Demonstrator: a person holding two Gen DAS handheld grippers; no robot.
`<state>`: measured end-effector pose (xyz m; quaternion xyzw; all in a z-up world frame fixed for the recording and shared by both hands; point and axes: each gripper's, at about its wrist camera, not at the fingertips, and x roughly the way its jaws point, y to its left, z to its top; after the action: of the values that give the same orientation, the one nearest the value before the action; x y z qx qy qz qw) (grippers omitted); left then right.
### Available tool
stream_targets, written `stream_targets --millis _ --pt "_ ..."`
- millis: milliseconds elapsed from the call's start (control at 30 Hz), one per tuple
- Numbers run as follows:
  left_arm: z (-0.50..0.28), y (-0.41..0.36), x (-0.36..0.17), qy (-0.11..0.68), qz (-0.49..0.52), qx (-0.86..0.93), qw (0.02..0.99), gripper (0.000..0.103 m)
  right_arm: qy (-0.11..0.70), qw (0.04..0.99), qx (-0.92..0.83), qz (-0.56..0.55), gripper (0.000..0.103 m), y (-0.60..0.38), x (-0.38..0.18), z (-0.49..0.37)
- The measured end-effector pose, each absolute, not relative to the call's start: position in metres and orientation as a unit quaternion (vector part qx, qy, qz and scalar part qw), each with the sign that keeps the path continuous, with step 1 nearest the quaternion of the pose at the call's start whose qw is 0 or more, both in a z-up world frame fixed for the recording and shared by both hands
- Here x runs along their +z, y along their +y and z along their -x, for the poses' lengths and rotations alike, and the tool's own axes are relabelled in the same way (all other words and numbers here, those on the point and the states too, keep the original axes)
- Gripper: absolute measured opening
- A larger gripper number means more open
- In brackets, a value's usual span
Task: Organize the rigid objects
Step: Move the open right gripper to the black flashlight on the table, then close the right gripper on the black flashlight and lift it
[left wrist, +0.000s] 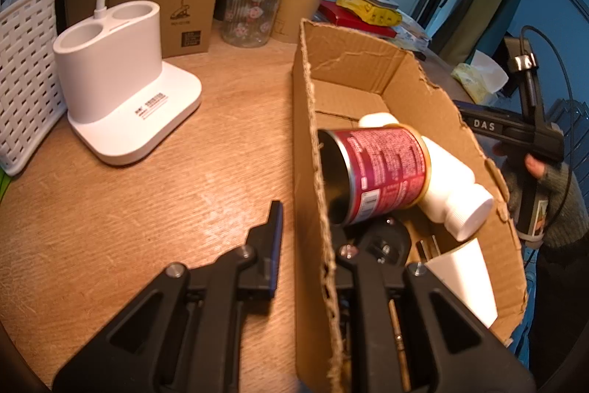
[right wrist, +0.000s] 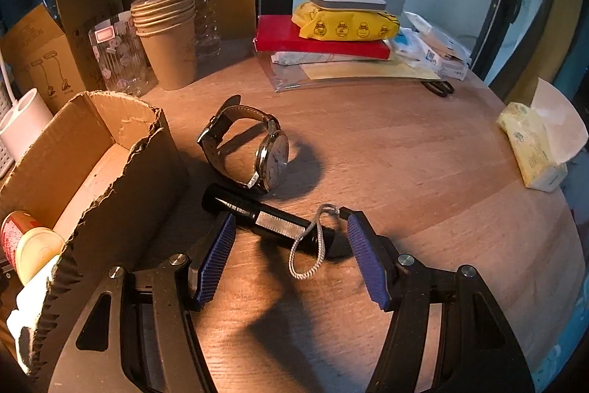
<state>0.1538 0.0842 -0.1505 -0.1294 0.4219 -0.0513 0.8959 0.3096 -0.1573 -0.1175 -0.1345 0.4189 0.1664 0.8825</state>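
A torn cardboard box (left wrist: pixel 368 61) stands on the wooden table. In it lie a red can (left wrist: pixel 383 168), a white bottle (left wrist: pixel 456 201) and a white tube (left wrist: pixel 464 279). My left gripper (left wrist: pixel 313 227) is shut on the box's near wall, one finger outside and one inside. In the right wrist view a black flashlight (right wrist: pixel 257 216) with a grey lanyard lies just right of the box (right wrist: pixel 121 150). My right gripper (right wrist: pixel 289 223) is open, and its blue pads (right wrist: pixel 217 256) flank the flashlight's tail end without touching it. A wristwatch (right wrist: pixel 257 146) stands on edge just beyond.
A white lamp base (left wrist: pixel 121 91) and a white basket (left wrist: pixel 25 72) sit left of the box. Stacked paper cups (right wrist: pixel 165 35), a glass jar and bottles line the back. A red book under a yellow pack (right wrist: pixel 342 24), scissors (right wrist: pixel 438 87) and a tissue pack (right wrist: pixel 533 146) lie to the right.
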Motion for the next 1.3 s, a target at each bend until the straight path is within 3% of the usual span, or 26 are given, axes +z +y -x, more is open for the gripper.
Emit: stream_targets --millis 433,600,1000,1300 --pt "-0.154 0.084 -0.151 0.422 0.13 -0.051 0.896 0.015 0.421 0.876 0.172 0.162 0.066 -0.15 -0.136 -0.317" --pt "-0.154 0.084 -0.151 0.422 0.129 -0.051 0.896 0.015 0.416 0.875 0.171 0.177 0.055 -0.148 -0.135 -0.313" --pt "-0.154 0.084 -0.151 0.422 0.129 -0.051 0.896 0.015 0.413 0.87 0.204 0.176 0.055 -0.144 -0.119 -0.279" --pt "-0.154 0.084 -0.151 0.422 0.13 -0.051 0.896 0.015 0.412 0.868 0.207 0.186 0.056 -0.141 -0.128 -0.302"
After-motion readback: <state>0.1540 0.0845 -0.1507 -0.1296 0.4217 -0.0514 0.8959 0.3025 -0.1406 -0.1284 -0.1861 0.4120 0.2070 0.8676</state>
